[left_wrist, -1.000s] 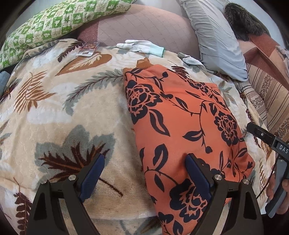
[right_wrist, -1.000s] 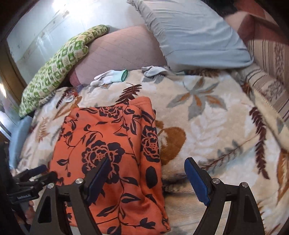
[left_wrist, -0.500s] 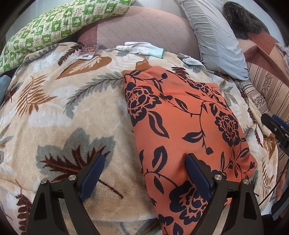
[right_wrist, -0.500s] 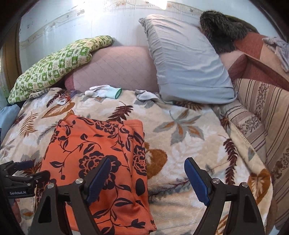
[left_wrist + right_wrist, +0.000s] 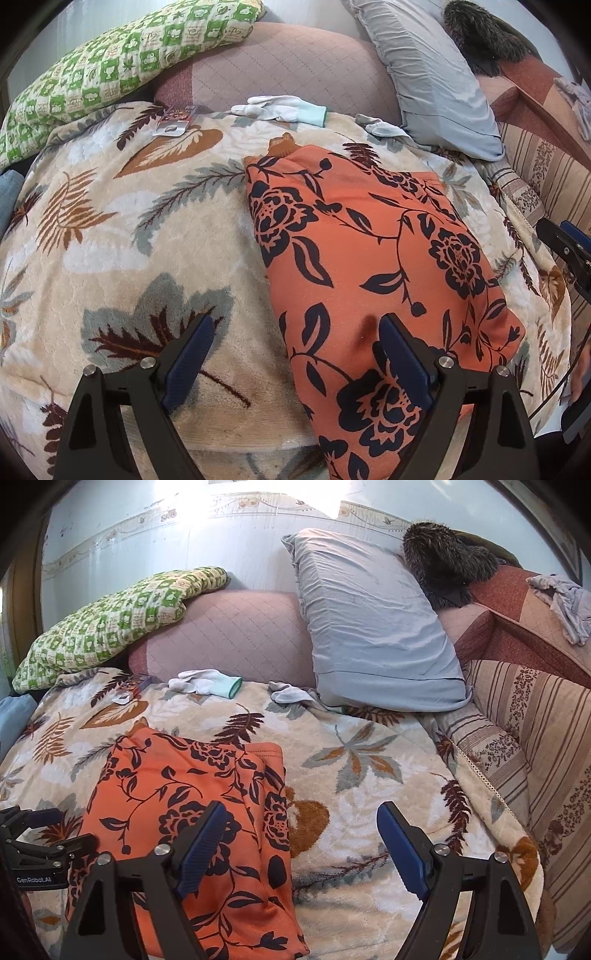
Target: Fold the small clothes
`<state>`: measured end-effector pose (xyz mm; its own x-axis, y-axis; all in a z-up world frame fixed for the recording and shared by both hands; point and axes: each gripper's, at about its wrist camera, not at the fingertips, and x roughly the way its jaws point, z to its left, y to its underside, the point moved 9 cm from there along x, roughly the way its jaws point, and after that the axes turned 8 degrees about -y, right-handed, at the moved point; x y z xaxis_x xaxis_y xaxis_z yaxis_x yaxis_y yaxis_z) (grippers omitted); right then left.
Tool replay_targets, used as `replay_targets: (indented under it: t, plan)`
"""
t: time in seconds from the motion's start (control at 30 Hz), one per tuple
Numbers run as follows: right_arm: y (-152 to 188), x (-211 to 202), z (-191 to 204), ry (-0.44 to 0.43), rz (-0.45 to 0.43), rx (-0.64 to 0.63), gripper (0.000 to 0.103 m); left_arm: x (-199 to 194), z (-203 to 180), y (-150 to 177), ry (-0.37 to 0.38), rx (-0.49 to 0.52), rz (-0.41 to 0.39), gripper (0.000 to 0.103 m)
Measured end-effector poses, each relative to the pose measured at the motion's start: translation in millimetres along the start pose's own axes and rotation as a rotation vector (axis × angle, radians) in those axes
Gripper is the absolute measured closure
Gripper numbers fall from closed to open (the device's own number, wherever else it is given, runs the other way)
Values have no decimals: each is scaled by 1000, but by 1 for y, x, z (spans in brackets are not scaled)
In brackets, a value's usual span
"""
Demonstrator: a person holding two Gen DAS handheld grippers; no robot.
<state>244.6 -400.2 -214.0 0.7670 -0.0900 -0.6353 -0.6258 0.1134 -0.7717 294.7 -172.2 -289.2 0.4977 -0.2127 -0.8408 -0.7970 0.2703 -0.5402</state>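
Observation:
An orange garment with dark flowers lies folded flat on the leaf-patterned blanket. My left gripper hovers open over the garment's near left edge, one finger over the cloth and the other over bare blanket. In the right wrist view the same garment sits at the lower left. My right gripper is open above its right edge, with nothing between the fingers. The left gripper shows at the left edge of that view, the right gripper at the right edge of the left wrist view.
White gloves and a small packet lie at the blanket's far edge. A green checked pillow, a pink quilted bolster, a grey pillow and striped bedding line the back and right.
The right wrist view has tilted upward and now takes in the wall and pillows. In the left wrist view, the right gripper has drawn back toward the frame's right edge. The garment has not moved.

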Motion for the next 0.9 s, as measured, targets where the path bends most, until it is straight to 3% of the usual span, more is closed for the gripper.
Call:
replay_targets:
  t: [0.9]
  plan:
    - [-5, -7, 5, 15, -37, -33, 18, -2, -2, 0, -10, 18, -9, 12]
